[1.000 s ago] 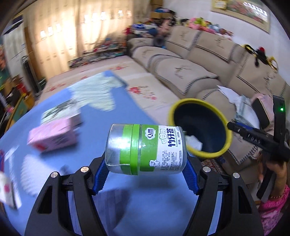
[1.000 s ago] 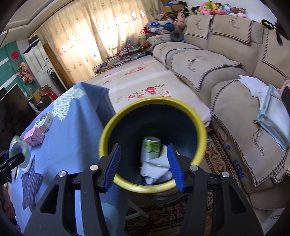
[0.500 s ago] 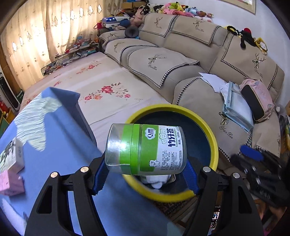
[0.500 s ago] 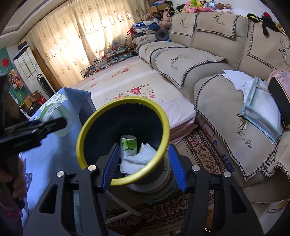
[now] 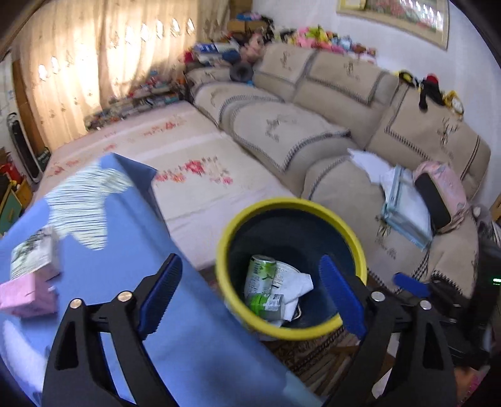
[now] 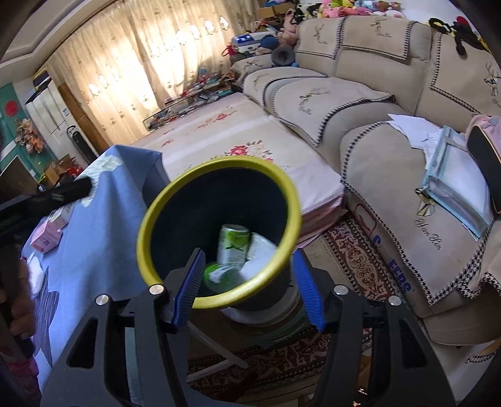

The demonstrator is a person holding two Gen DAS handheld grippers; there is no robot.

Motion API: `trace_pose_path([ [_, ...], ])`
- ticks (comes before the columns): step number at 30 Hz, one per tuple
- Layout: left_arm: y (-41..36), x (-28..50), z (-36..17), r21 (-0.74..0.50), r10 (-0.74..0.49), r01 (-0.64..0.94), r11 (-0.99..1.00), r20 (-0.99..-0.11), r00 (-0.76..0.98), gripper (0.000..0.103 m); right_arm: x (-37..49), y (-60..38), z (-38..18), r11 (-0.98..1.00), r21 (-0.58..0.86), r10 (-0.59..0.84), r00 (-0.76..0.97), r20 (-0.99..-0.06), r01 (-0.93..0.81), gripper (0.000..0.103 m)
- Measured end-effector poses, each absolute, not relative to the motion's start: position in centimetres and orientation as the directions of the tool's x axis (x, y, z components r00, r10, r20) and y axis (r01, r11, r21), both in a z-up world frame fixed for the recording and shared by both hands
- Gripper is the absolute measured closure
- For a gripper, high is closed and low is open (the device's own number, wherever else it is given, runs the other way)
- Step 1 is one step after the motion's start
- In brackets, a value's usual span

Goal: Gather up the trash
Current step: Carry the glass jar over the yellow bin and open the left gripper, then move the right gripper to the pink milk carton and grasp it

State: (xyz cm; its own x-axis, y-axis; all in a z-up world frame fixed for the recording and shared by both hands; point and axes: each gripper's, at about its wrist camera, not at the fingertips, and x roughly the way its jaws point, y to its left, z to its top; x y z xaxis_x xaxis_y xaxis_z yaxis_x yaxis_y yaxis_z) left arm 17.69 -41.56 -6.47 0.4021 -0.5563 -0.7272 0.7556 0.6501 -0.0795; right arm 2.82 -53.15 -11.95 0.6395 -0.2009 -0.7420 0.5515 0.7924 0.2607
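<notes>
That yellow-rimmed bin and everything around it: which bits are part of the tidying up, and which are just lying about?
Part of the job:
- yellow-rimmed bin
- green jar, green can and crumpled tissue inside it
- left gripper, fingers apart and empty
- pink box on the blue table, possibly next

Just lying about:
- sofa
- papers on it
- plush toys

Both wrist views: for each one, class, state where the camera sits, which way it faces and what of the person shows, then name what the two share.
Left wrist: on the left gripper, looking down along open, empty fingers at the yellow-rimmed bin off the blue table; no body shows.
Right wrist: on the right gripper, facing down at the bin's near rim between its fingers; a hand shows at the left edge.
Shared: bin, green can, sofa.
</notes>
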Motion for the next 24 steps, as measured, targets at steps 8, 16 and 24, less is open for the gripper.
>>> trace_pose_path([
  [8, -30.0, 14.4, -2.4, -0.044, -0.526, 0.649, 0.759, -0.629, 0.573, 0.007, 6.9, -47.7, -12.1, 0.853, 0.293, -0.096, 0.681, -0.726, 0.432, 0.046],
  [16, -19.2, 13.9, -2.0, 0.027, -0.357, 0.476, 0.879, -0.625, 0.694, 0.005, 12.1, -40.2, -8.9, 0.921, 0.28, -0.015, 0.745, -0.667, 0.27, 0.041],
  [24, -10.4, 14.7, -1.9, 0.038, -0.247, 0.336, 0.941, -0.599, 0.762, 0.005, 17.5, -31.6, -5.6, 0.969, 0.221, 0.054, 0.77, -0.635, 0.115, 0.04],
])
